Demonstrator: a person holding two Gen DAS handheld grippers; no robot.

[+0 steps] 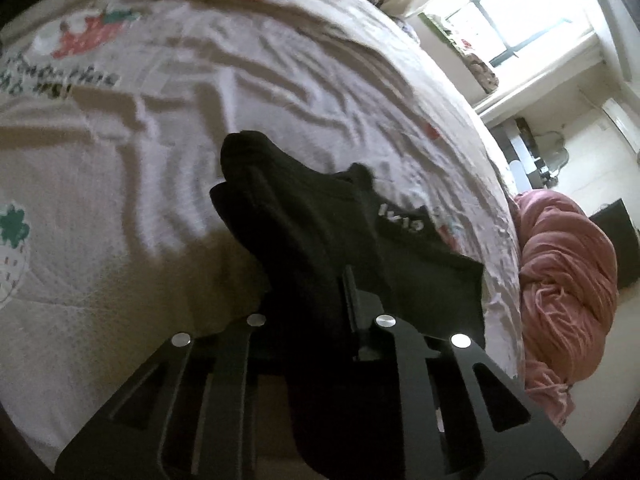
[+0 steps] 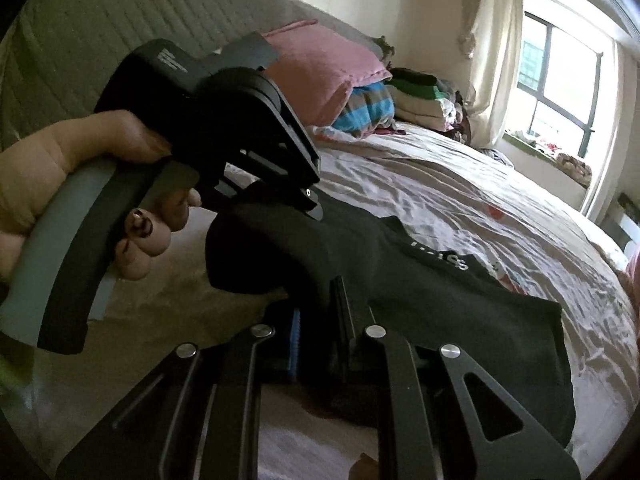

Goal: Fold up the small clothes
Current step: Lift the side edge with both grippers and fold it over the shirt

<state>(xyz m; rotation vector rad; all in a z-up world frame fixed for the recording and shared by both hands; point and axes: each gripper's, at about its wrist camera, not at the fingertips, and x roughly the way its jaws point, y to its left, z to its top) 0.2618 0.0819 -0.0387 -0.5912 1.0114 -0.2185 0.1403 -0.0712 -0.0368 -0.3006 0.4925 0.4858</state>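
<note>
A small black garment (image 1: pixel 320 232) with white lettering hangs above the bed, held between both grippers. My left gripper (image 1: pixel 316 312) is shut on its near edge; the cloth bunches over the fingers and hides their tips. In the right wrist view the same black garment (image 2: pixel 440 308) drapes over my right gripper (image 2: pixel 320 320), which is shut on it. The left gripper (image 2: pixel 308 204), held by a hand, clamps the cloth just beyond and left of the right one.
The bed sheet (image 1: pixel 168 128) is white and wrinkled with strawberry and clover prints. A pink blanket (image 1: pixel 560 272) lies heaped off the bed's right edge. Pillows and folded clothes (image 2: pixel 420 100) are stacked at the headboard. A window (image 2: pixel 560 76) is at the right.
</note>
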